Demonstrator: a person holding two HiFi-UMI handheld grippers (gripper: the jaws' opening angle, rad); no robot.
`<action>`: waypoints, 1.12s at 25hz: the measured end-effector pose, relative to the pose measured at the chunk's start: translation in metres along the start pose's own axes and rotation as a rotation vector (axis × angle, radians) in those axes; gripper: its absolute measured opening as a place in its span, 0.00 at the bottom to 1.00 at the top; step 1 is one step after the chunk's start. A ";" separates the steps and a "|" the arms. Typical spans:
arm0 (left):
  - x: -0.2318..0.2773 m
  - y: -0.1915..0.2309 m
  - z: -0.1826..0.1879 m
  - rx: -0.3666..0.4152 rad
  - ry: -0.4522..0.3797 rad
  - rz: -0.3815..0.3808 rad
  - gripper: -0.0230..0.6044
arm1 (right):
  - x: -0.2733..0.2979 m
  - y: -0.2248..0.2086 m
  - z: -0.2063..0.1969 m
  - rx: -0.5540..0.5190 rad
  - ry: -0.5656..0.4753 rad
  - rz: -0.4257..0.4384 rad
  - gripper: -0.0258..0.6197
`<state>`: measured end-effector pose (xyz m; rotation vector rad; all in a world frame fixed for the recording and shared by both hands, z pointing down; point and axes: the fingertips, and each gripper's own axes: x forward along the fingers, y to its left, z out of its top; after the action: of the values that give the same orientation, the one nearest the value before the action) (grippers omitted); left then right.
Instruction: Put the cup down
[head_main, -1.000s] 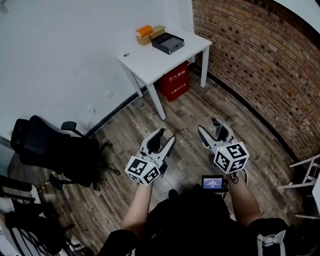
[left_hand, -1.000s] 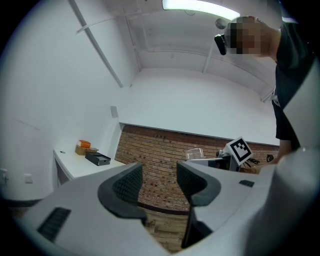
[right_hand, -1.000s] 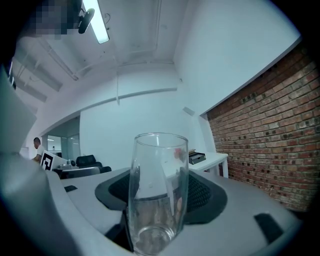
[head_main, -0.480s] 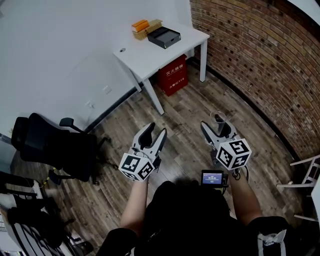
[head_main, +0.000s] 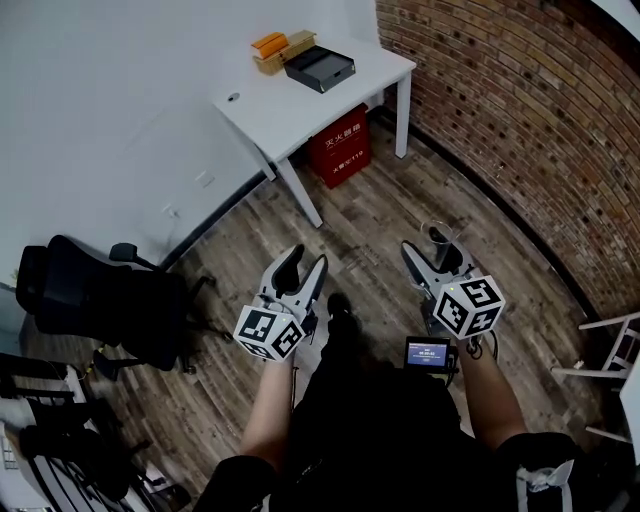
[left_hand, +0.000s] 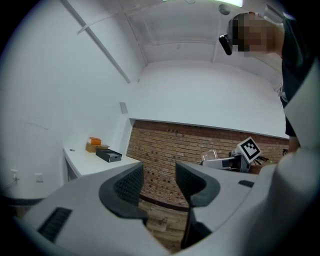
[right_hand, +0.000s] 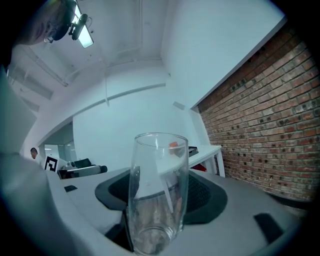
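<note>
A clear, empty glass cup (head_main: 436, 237) stands upright between the jaws of my right gripper (head_main: 430, 249), high above the wooden floor. In the right gripper view the cup (right_hand: 157, 195) fills the gap between the dark pads (right_hand: 200, 192), and the gripper (right_hand: 160, 196) is shut on it. My left gripper (head_main: 305, 258) is held level with it to the left, jaws apart and empty. The left gripper view shows its two pads (left_hand: 129, 184) with only the brick wall behind them, and the right gripper with the cup (left_hand: 210, 156) off to the right.
A white table (head_main: 300, 105) stands ahead by the white wall, carrying a black tray (head_main: 320, 68) and orange boxes (head_main: 270, 45). A red box (head_main: 338, 146) sits under it. A brick wall (head_main: 520, 120) runs along the right; a black office chair (head_main: 100, 300) is at the left.
The table has slid up and left in the head view. My left gripper has dropped a little to the left, its jaws slightly narrower. The right gripper still holds the cup.
</note>
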<state>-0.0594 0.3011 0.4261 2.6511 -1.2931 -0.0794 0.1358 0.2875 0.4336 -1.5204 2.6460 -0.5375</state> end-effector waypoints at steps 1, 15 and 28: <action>0.009 0.007 -0.003 -0.005 0.006 -0.005 0.36 | 0.008 -0.004 -0.001 0.000 0.005 -0.004 0.48; 0.165 0.176 0.036 0.028 0.013 -0.108 0.36 | 0.209 -0.062 0.055 -0.018 0.007 -0.072 0.48; 0.260 0.275 0.051 0.018 0.039 -0.151 0.36 | 0.326 -0.107 0.075 0.018 0.030 -0.128 0.48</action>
<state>-0.1188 -0.0756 0.4384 2.7480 -1.0857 -0.0373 0.0713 -0.0572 0.4404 -1.6985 2.5708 -0.5939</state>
